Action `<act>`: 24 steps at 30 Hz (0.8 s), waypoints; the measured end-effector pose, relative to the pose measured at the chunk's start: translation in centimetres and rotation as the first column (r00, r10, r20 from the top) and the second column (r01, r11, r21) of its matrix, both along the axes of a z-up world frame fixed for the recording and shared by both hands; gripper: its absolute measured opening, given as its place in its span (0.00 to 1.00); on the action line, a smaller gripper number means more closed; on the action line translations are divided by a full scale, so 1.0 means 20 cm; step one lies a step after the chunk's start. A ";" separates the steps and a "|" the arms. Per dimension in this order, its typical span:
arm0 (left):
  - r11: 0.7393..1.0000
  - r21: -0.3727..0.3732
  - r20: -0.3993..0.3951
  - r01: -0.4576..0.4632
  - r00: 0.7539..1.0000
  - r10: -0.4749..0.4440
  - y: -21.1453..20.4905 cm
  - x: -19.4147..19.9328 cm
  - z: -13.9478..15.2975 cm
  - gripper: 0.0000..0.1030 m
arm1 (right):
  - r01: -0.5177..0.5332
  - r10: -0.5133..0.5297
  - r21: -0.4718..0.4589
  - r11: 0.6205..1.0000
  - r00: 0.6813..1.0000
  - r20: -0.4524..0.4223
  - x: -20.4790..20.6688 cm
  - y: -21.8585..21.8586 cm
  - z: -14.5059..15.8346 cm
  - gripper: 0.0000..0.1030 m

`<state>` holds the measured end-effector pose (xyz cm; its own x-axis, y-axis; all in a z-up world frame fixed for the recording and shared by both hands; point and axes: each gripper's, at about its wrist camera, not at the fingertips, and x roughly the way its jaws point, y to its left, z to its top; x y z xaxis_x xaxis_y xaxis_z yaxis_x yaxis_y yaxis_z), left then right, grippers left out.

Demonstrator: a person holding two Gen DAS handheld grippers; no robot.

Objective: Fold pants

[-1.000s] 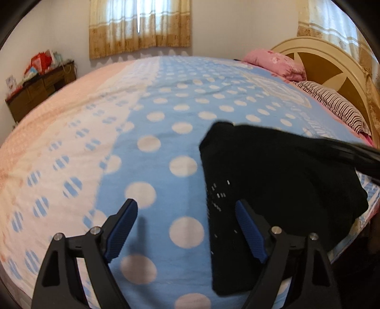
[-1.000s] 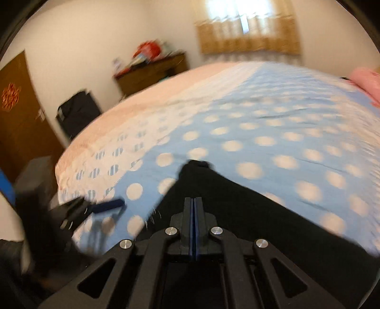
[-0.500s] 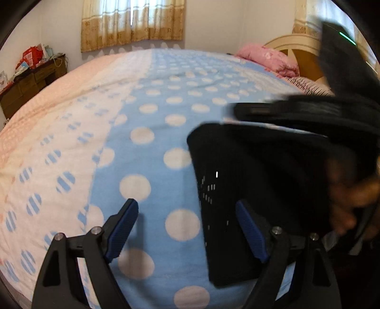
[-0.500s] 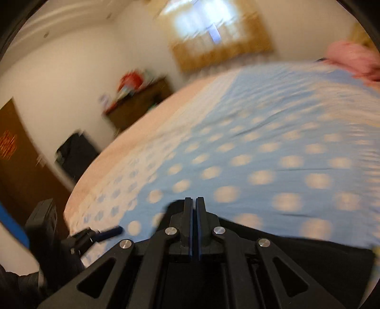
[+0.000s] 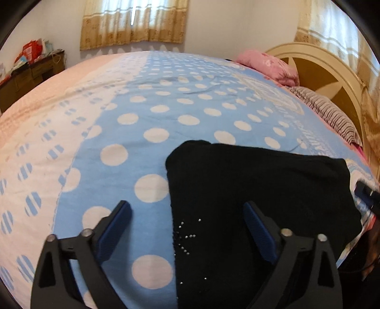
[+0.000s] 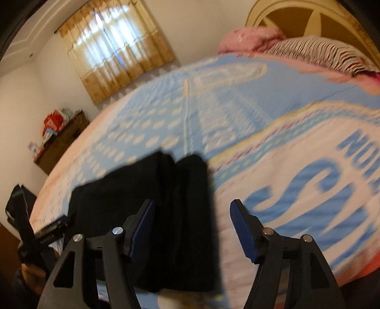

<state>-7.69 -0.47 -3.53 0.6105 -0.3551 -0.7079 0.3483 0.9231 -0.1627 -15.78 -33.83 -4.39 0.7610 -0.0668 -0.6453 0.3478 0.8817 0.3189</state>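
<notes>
The black pants (image 5: 256, 190) lie folded into a compact bundle on the bed (image 5: 154, 114), near its edge, on a blue bedspread with white dots. In the left wrist view the bundle shows small silver studs near its left edge, and its left side runs straight down between the gripper's fingers. The left gripper (image 5: 186, 228) hangs just above the bed with its jaws spread wide and nothing between them; one blue pad sits over the dotted cover, the other over the black cloth. Whether that pad touches the pants cannot be told.

In the right wrist view, which is blurred, the pants (image 6: 152, 204) show as a thick dark stack with a crease running down its middle. The right gripper (image 6: 192, 223) is also wide open and holds nothing; its left finger is over the stack, its right finger over the pale part of the cover with large blue letters.

At the head of the bed are a pink pillow (image 5: 268, 64), a striped pillow (image 5: 330, 114) and a cream headboard (image 5: 332, 64). A wooden dresser (image 5: 28, 76) against the far wall carries red and pale packages, too small to make out. Curtains (image 5: 133, 21) cover the window.
</notes>
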 end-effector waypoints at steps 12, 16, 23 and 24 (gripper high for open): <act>0.997 0.049 -0.044 -0.051 0.998 0.054 -0.03 -0.01 0.00 1.00 | -0.071 0.070 -0.155 0.985 0.998 -0.009 0.00 0.17 -0.09 0.72; 0.996 0.059 -0.051 -0.061 0.997 0.064 -0.05 -0.01 0.00 1.00 | -0.069 0.065 -0.193 0.979 0.998 -0.025 0.00 0.19 -0.09 0.70; 0.996 0.055 -0.088 -0.076 0.993 0.081 -0.05 -0.01 0.00 1.00 | -0.104 0.100 -0.153 0.983 0.994 -0.035 0.00 0.21 -0.08 0.44; 0.996 0.052 -0.095 -0.076 0.992 0.081 -0.05 -0.02 0.00 1.00 | -0.102 0.098 -0.145 0.984 0.995 -0.032 0.00 0.21 -0.08 0.44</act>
